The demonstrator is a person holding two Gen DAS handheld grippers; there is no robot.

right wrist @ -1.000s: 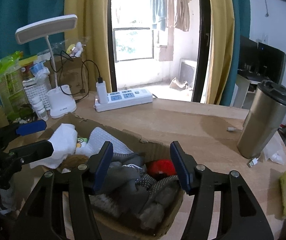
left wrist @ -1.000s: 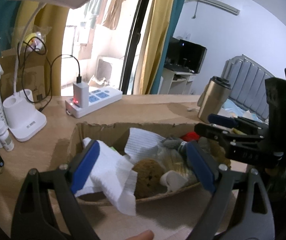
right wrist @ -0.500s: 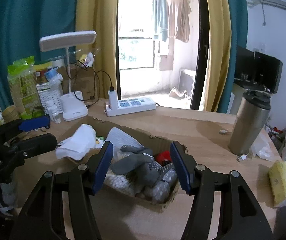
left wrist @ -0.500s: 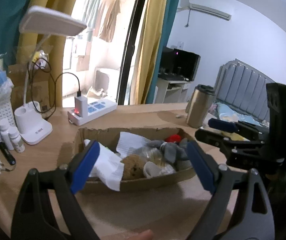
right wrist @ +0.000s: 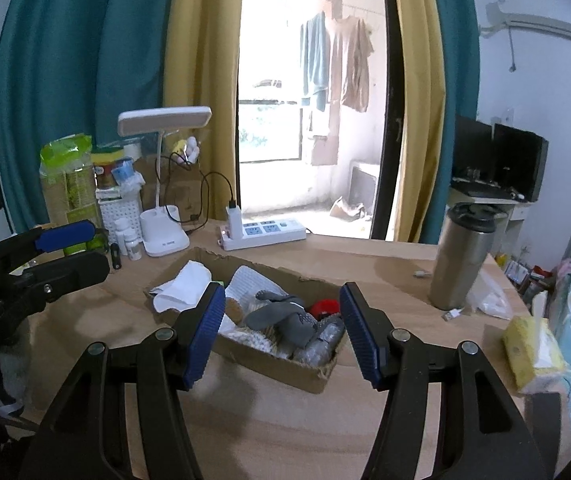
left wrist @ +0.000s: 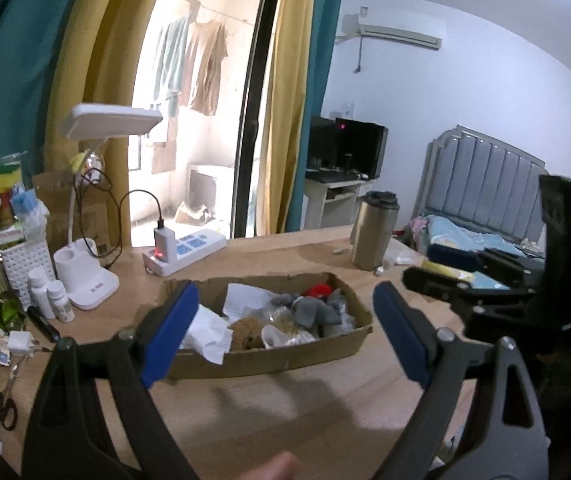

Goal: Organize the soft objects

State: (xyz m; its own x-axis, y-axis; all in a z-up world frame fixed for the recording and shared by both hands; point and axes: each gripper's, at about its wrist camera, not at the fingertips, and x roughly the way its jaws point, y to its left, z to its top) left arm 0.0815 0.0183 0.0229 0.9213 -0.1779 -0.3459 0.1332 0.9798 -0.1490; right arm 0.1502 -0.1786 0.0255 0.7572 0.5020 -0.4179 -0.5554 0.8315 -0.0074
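Observation:
A shallow cardboard tray (left wrist: 285,354) (right wrist: 269,358) lies on the wooden table. It holds soft things: a white cloth (right wrist: 183,288), a white waffle towel (right wrist: 251,282), a grey glove (right wrist: 285,316), a brown sponge (left wrist: 245,334) and a red piece (right wrist: 325,307). My left gripper (left wrist: 285,332) hovers in front of the tray, open and holding nothing. My right gripper (right wrist: 281,334) hangs above the near side of the tray, also open and holding nothing. Each gripper appears at the edge of the other's view.
A steel tumbler (right wrist: 463,256) stands right of the tray, with a yellow tissue pack (right wrist: 533,354) nearer the edge. Behind are a power strip (right wrist: 263,234), a white desk lamp (right wrist: 163,236), small bottles (left wrist: 51,298) and food packs (right wrist: 69,184). Scissors (left wrist: 3,406) lie at the left.
Both grippers have drawn back and risen from the tray, which now looks smaller and farther off. Both stay open and hold nothing; the tray's contents have not moved.

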